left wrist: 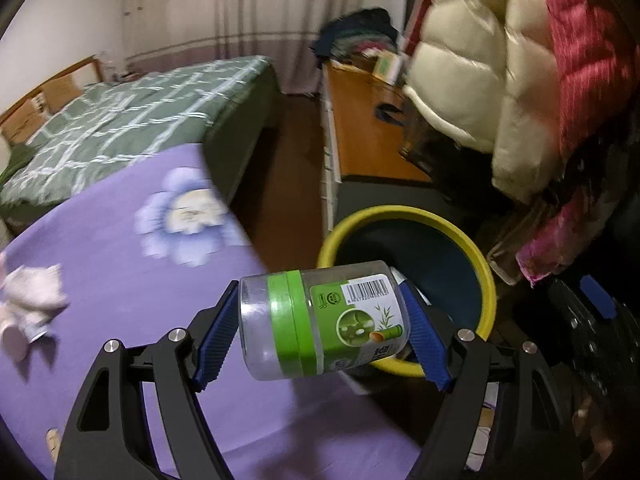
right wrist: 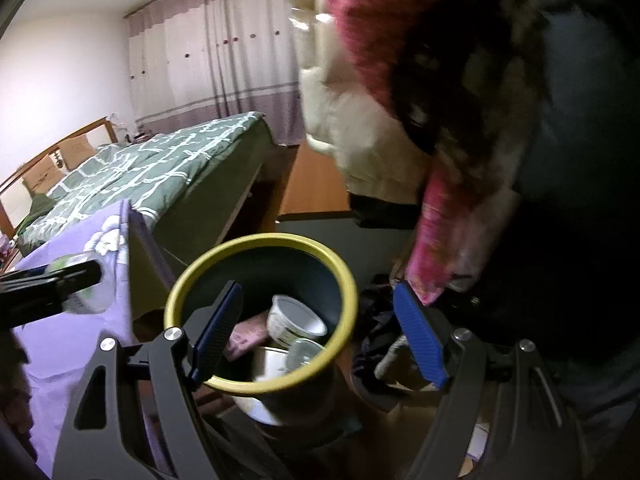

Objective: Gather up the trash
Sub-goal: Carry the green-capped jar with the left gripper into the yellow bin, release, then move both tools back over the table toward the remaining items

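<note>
Beside yellow-rimmed dark bin [left wrist: 486,276]: clear green-banded plastic jar [left wrist: 320,320], light, rigid, slick, pinched end-to-end by left gripper [left wrist: 324,328]; right gripper [right wrist: 318,334] spread, empty.

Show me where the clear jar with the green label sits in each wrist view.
Left wrist: jar at centre bottom, on its side, clamped in the left gripper.
Right wrist: far left edge, blurred, behind the dark gripper finger.
Shared landmark: yellow-rimmed bin.

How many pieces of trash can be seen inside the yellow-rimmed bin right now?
3, in the right wrist view: a white tub at the middle, a pink wrapper to its left, a small clear cup below it. The bin may hide more underneath.
</note>
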The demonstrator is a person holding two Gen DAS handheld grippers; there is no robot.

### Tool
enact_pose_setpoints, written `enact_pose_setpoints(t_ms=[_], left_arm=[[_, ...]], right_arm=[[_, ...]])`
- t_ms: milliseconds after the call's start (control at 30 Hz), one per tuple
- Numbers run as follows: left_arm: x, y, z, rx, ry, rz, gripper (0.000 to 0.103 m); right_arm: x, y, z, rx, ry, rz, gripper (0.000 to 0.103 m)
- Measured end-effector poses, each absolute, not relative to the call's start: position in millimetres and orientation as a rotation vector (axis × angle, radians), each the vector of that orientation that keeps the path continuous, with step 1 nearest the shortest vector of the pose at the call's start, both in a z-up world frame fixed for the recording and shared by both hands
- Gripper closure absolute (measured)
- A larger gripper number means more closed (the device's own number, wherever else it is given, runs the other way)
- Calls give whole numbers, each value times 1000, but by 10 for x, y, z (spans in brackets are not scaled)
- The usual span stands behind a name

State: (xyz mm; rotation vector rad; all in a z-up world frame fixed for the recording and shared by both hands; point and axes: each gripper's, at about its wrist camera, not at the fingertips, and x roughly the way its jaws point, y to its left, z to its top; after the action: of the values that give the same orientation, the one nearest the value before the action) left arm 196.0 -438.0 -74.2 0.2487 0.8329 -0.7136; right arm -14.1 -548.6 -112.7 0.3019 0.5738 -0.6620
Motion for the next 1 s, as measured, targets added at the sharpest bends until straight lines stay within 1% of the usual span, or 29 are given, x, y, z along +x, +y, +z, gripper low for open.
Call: enact_pose_setpoints(t_ms=[100,333,367,433,500,600,667,800,900,1000], left_arm=[[1985,-4728,-864,282,846,-747,26],[2056,-5247,-1065,316,868,-801,26],[2072,-5304,-1093,322,869,-804,22],[2102,-5377,-1117,333,865,-801,9],[2114,-5331,-1067,319,849,-795,9],[2129,-5045,-882,258,828,-803,9],[2122,-4680,-707,201,796,-796,8],[2033,-3630,-369,125,639,-687,5],[1985,-2822,-243,120,548,-549,5],[1994,-2039,-210,119,497,-376,5]], right_arm=[[-235,-5607,-1178,321,578,-680,29],[-325,-5757,-1237,345,583,-707,29],[-329,-5770,-1241,347,585,-711,29],[-337,-5784,-1243,352,586,-714,29],[-332,-5775,-1222,349,583,-716,29],[-298,-5719,-1193,344,578,-712,29],[-263,-5659,-1168,339,574,-699,29],[-76,-5444,-1102,322,568,-620,29],[161,-5199,-1051,280,577,-553,29],[416,-4911,-987,256,583,-466,29]])
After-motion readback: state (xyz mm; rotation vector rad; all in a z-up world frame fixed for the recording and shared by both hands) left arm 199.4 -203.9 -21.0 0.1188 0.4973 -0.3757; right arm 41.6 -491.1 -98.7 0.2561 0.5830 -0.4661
